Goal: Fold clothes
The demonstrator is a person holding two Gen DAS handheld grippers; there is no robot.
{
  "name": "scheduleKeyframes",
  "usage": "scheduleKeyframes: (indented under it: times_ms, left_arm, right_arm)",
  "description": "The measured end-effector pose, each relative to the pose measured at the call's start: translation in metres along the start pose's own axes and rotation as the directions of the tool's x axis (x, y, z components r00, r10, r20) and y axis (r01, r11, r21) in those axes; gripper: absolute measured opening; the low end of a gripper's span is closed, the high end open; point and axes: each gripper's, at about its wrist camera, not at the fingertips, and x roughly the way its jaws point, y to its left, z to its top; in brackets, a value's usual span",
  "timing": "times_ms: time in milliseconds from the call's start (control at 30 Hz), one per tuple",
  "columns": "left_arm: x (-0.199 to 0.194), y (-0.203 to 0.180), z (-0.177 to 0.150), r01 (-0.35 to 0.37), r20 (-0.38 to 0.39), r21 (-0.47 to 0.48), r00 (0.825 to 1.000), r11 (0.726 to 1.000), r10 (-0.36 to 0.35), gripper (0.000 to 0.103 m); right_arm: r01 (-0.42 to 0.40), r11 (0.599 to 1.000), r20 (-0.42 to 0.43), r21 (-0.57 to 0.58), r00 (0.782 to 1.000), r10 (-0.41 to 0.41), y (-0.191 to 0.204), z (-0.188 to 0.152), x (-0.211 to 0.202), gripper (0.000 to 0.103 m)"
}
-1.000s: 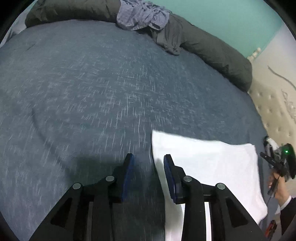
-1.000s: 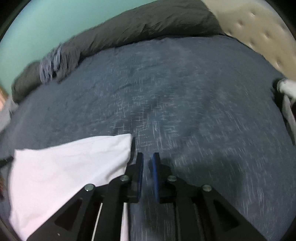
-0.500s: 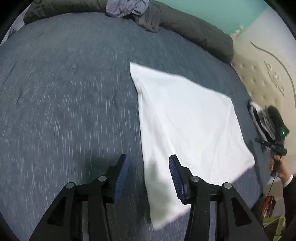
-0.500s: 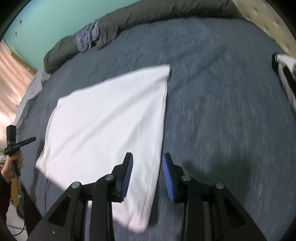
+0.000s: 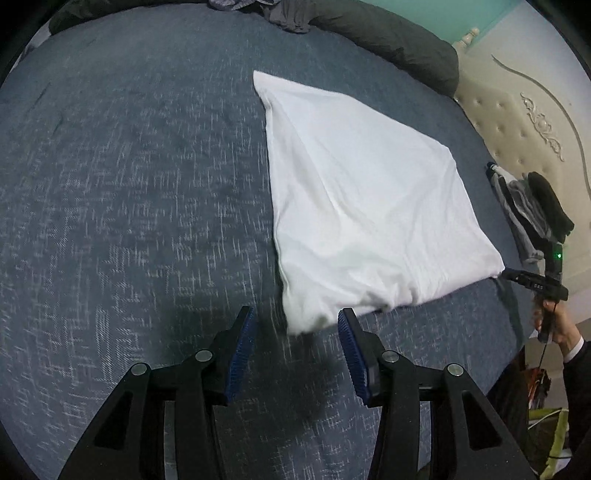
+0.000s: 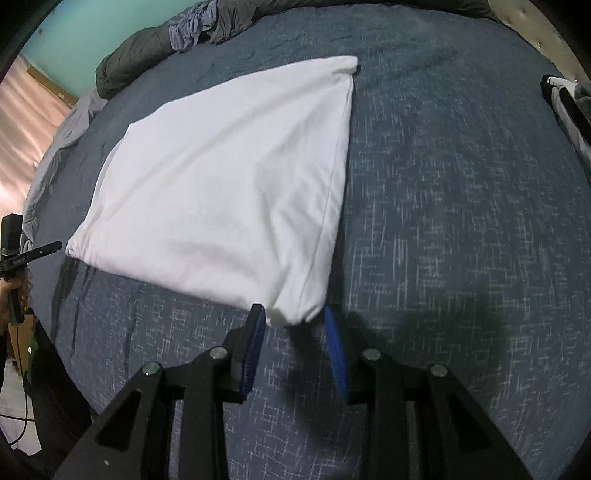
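Observation:
A white folded garment (image 5: 362,206) lies flat on the dark blue bed cover (image 5: 129,184); it also shows in the right wrist view (image 6: 229,184). My left gripper (image 5: 295,325) is open, its blue pads just short of the garment's near left corner. My right gripper (image 6: 293,319) is open, with the garment's near right corner lying between its fingertips. Neither holds anything.
A grey rolled duvet (image 5: 388,33) with crumpled clothes (image 6: 199,26) lines the far edge of the bed. Folded dark and striped clothes (image 5: 528,210) sit by the cream tufted headboard (image 5: 517,122). The bed cover (image 6: 461,184) stretches to the right of the garment.
Both grippers have pulled back toward the near edge of the garment and opened wider. The whole garment has come into view, lying flat.

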Motion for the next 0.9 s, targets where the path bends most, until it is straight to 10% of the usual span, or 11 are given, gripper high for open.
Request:
scheduleKeyframes:
  times_ms: [367,900]
  left_arm:
    - [0.017,-0.001,0.005,-0.039,-0.002,-0.007,0.999,0.999,0.039,0.098]
    - [0.036,0.003,0.003,-0.141,-0.026,0.02,0.99,0.99,0.142,0.1]
  right_arm:
    - [0.013,1.0,-0.009,-0.015,1.0,-0.014,0.006,0.013,-0.002,0.033]
    - [0.019,1.0,-0.016,-0.012,1.0,-0.019,0.008,0.025,0.008,0.033]
